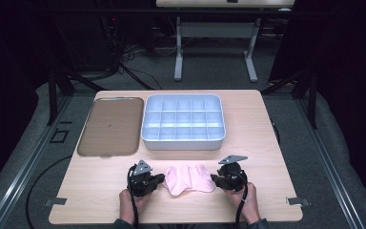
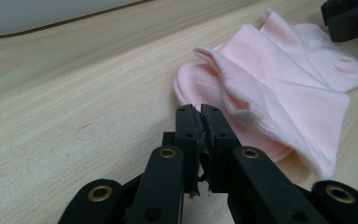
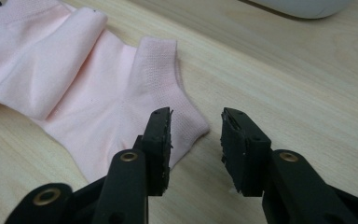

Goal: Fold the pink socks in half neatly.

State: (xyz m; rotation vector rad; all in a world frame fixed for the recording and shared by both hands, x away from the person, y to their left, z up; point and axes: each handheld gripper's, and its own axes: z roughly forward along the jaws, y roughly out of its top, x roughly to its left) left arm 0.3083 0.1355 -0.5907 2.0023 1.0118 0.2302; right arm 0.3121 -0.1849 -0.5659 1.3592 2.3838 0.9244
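A pale pink sock point(image 1: 189, 179) lies crumpled on the wooden table point(image 1: 257, 124) near its front edge, between my two grippers. My left gripper point(image 1: 161, 178) sits at the sock's left end. In the left gripper view its jaws point(image 2: 200, 109) are pressed together with no fabric seen between them, and the sock point(image 2: 279, 88) lies just beyond and to the right. My right gripper point(image 1: 214, 179) is at the sock's right end. Its jaws point(image 3: 196, 116) stand apart above bare wood, the left one over the edge of the sock point(image 3: 88, 84).
A white box point(image 1: 183, 143) divided into several compartments stands mid-table behind the sock. A flat brown tray point(image 1: 110, 126) lies to its left. The right gripper's tip point(image 2: 349, 18) shows beyond the sock in the left gripper view. Another table stands farther back.
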